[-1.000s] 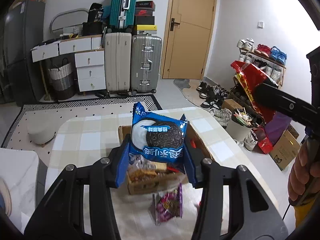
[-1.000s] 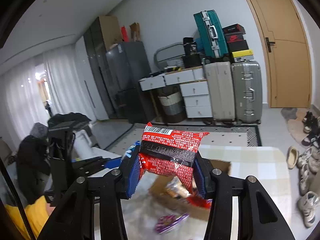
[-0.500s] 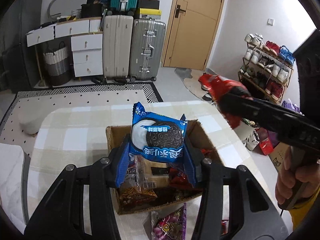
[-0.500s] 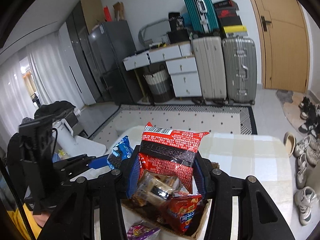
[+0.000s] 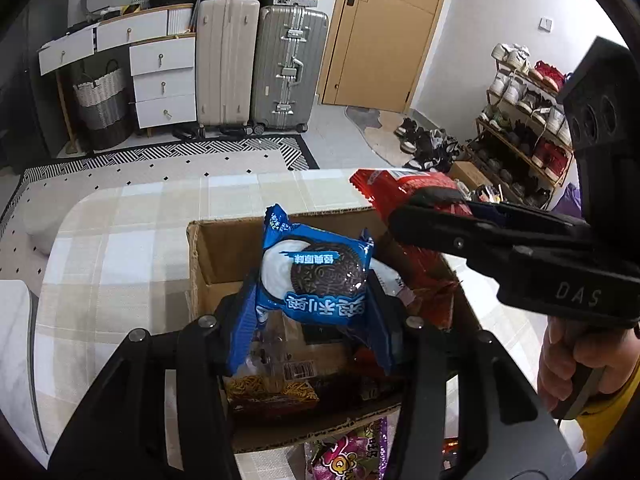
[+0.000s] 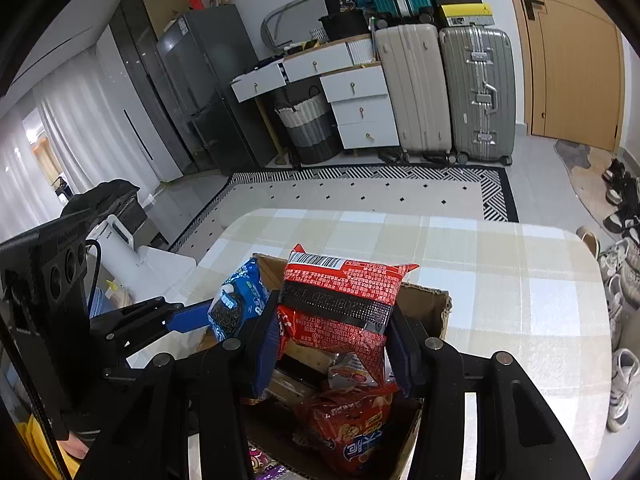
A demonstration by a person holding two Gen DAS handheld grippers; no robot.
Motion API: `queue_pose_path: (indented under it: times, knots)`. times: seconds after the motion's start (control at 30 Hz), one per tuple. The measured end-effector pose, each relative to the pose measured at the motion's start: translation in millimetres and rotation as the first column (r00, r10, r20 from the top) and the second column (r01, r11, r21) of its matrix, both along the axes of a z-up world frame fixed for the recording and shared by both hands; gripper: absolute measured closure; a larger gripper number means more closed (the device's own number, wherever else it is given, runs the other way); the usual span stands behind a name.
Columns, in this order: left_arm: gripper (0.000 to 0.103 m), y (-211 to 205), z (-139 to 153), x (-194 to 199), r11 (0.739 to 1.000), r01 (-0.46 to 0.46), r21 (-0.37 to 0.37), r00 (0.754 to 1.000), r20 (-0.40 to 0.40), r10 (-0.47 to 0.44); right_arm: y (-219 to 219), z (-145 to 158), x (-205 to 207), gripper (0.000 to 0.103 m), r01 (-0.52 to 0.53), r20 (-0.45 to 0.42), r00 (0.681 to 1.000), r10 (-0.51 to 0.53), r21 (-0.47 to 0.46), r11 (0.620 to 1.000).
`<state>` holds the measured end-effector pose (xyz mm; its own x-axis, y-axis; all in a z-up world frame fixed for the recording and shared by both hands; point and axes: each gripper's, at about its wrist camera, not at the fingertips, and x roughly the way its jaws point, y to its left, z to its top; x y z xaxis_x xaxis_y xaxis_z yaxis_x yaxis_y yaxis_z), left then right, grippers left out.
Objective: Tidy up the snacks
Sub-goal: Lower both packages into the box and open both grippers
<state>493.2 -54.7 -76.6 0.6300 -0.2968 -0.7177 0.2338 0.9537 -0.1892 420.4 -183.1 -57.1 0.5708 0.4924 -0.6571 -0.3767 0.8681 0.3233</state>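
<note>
Left claw [image 5: 316, 312] clamped on a blue cookie pack [image 5: 316, 276], pads pinching its lower edge w/ the pack standing upright above the jaws. Right claw [image 6: 332, 344] likewise closed on a red snack bag [image 6: 340, 304], barcode end up, bag bulging between the blue pads. Both packs hang directly over the open cardboard box [image 5: 224, 248], which sits just below and ahead of each claw on the checked worktop [image 5: 120, 240].

Under the left claw: a clear-wrapped pack and a noodle-type bag [image 5: 272, 392] already lie in the box. Under the right claw: a red crisp bag w/ blue lettering [image 6: 352, 428] fills the near corner. A purple sweet packet [image 5: 348, 456] lies outside the box, on the worktop just behind the near wall, below the left claw. To the left claw's right, a person's hand [image 5: 576, 364] grips the other tool's handle; the two tools are close, side by side over the box.

Step in hand, by the look of it: lowering both packs in. To do it well, bring each pack down past the rim before letting go, approx. over a free gap — far-left part of the box looks emptiest for the cookies — and keep the claws apart so the bags don't snag. Release low; the cookies prob. crack if dropped. The red bag is puffy and may perch on the heap, so lay it flat, not on end.
</note>
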Motion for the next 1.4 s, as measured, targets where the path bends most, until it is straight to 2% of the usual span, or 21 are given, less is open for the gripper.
queue_pose_path:
  times: [0.17,0.27,0.37,0.57,0.8,0.93,1.07,1.27,1.3,1.4]
  knots:
    - [0.058,-1,-14,3,1.0,-0.003,-0.003,1.0,-0.015,0.003,1,-6,7,0.056,-0.005,-0.032,0.999,0.005,-0.001,1.0]
    - [0.054,2,-23,-1,1.0,-0.007,-0.009,1.0,-0.02,0.007,8,-6,2,0.056,-0.001,-0.01,1.0,0.001,-0.058,0.998]
    - [0.054,4,-26,1,1.0,0.001,-0.005,1.0,-0.02,-0.001,15,-8,1,0.056,-0.019,-0.012,1.0,0.018,-0.074,0.997]
    - [0.054,13,-23,-11,1.0,-0.01,-0.002,1.0,-0.004,0.01,17,-10,5,0.056,-0.015,-0.037,0.999,0.012,-0.083,0.996]
    - [0.048,24,-16,-34,1.0,-0.025,0.003,1.0,0.009,0.025,24,-18,9,0.056,-0.02,-0.073,0.997,0.011,-0.117,0.993]
    - [0.044,27,-12,-42,1.0,-0.03,0.007,0.999,0.016,0.03,28,-17,7,0.053,-0.013,-0.064,0.998,0.005,-0.128,0.992]
    - [0.044,27,-8,-51,0.999,-0.037,0.011,0.999,0.017,0.037,31,-11,0,0.053,-0.01,-0.029,1.0,0.005,-0.152,0.988]
    - [0.044,27,5,-71,0.999,-0.047,0.018,0.999,0.026,0.047,22,12,-19,0.053,0.003,0.016,1.0,-0.002,-0.123,0.992]
    - [0.042,26,9,-77,0.999,-0.049,0.023,0.998,0.032,0.048,20,18,-25,0.053,0.008,0.028,1.0,-0.004,-0.119,0.993]
    - [0.03,26,21,-95,0.997,-0.073,0.037,0.996,0.054,0.071,14,35,-43,0.053,0.026,0.065,0.998,-0.02,-0.101,0.995]
